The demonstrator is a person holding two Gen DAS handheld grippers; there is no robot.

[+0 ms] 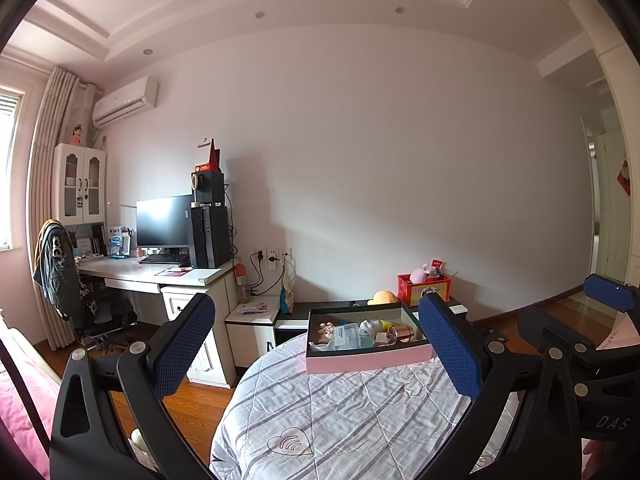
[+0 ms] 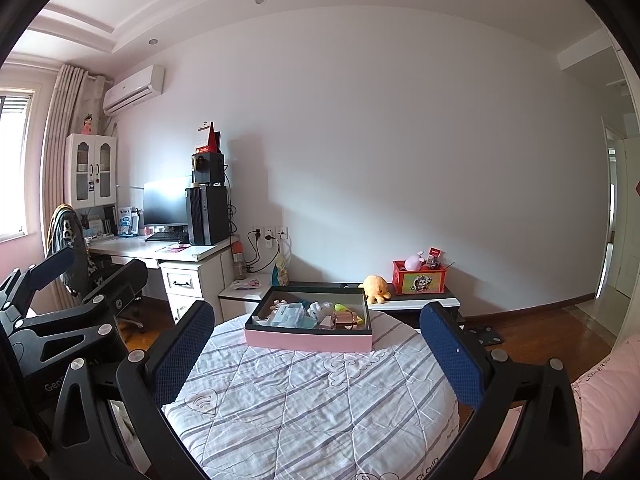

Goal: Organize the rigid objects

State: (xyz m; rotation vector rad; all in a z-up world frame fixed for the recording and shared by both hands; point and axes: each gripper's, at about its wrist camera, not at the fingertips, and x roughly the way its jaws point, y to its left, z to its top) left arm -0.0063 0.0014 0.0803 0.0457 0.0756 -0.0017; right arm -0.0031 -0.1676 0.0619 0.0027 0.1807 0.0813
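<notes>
Two grippers, left gripper (image 1: 320, 344) and right gripper (image 2: 316, 356), hang wide apart and empty. Straight ahead of both, the pink box (image 2: 308, 340) of small items sits on the striped quilt (image 2: 304, 408). You should approach level, picking one exposed item.

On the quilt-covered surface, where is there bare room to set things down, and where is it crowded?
The striped quilt lies bare from the pink box down to both open grippers, left and right. The box itself is crowded with small items. Behind it, the low shelf carries an orange plush and a red box.
</notes>
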